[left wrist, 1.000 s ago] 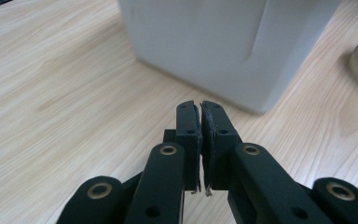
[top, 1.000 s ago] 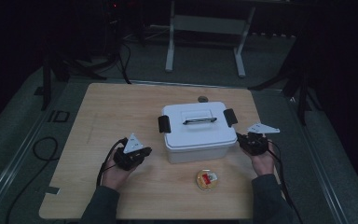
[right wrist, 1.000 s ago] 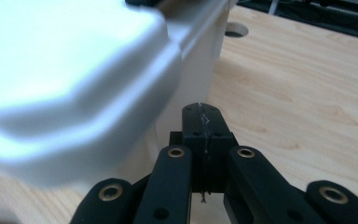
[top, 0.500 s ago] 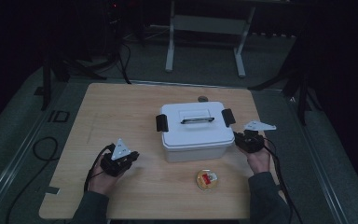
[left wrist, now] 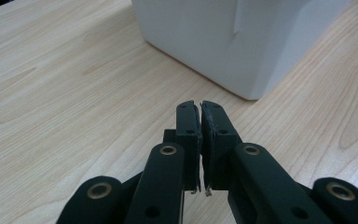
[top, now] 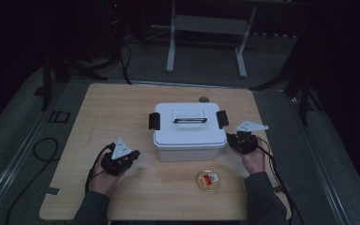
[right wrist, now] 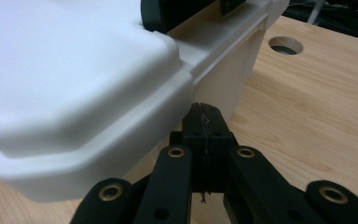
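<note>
A white lidded box (top: 189, 131) with a black handle and black side latches stands in the middle of the wooden table (top: 122, 108). My left gripper (top: 132, 154) rests on the table to the box's left, jaws shut and empty, pointing at the box's lower corner (left wrist: 256, 70). My right gripper (top: 230, 140) sits against the box's right side, just under the lid's rim (right wrist: 135, 126), jaws shut on nothing (right wrist: 204, 116). A black latch (right wrist: 168, 14) shows at the top of the right gripper view. A small round yellow dish with a red piece (top: 208, 180) lies in front of the box.
A round hole (top: 204, 99) is cut in the table behind the box, seen as the round hole (right wrist: 285, 45) in the right gripper view. Cables trail off both grippers toward the front edge. Dark floor and a metal stand (top: 206, 28) lie beyond the table.
The left gripper has drifted left and back a little, then toward the box. The right gripper has moved in closer to the box's right side.
</note>
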### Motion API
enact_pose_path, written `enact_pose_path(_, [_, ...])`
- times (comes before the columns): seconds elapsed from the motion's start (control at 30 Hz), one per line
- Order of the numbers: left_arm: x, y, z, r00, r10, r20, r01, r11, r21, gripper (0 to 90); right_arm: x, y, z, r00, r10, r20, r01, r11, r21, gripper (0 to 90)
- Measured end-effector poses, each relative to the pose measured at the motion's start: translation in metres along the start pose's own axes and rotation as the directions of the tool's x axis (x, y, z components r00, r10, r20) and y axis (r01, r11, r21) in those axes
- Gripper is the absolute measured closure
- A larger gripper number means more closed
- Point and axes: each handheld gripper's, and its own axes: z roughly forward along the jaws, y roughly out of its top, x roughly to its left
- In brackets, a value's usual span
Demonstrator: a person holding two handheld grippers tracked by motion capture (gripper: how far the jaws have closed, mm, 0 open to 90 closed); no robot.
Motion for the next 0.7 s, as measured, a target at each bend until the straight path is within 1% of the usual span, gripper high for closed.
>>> enact_pose_path(0.07, [0.001, 0.000, 0.000, 1.0000, -0.003, -0.003, 0.003, 1.0000, -0.001, 86.5, 0.001, 0.000, 0.000, 1.0000, -0.004, -0.002, 0.004, 1.000, 0.000, 90.0])
enact_pose_path(0.13, [0.003, 0.000, -0.001, 0.9999, -0.008, -0.010, 0.008, 1.0000, -0.005, 87.4, 0.005, -0.001, 0.002, 0.9996, -0.023, -0.016, 0.023, 1.000, 0.004, 90.0])
enact_pose_path(0.17, [0.003, 0.000, -0.001, 0.9999, -0.008, -0.010, 0.008, 1.0000, -0.005, 87.6, 0.005, -0.001, 0.002, 0.9996, -0.023, -0.016, 0.023, 1.000, 0.004, 90.0])
enact_pose_path(0.33, [0.006, 0.001, -0.002, 0.9997, -0.014, -0.020, 0.014, 0.9998, -0.013, 88.3, 0.010, -0.001, 0.005, 0.9984, -0.029, -0.048, 0.029, 1.000, 0.001, 90.0])
enact_pose_path(0.6, [0.008, 0.002, -0.003, 0.9995, -0.018, -0.028, 0.017, 0.9997, -0.019, 89.0, 0.014, 0.004, 0.013, 0.9974, -0.044, -0.057, 0.044, 0.999, 0.010, 90.0])
enact_pose_path(0.7, [0.009, 0.002, -0.004, 0.9993, -0.023, -0.031, 0.022, 0.9995, -0.023, 89.1, 0.020, 0.005, 0.017, 0.9961, -0.053, -0.071, 0.054, 0.999, 0.008, 90.0])
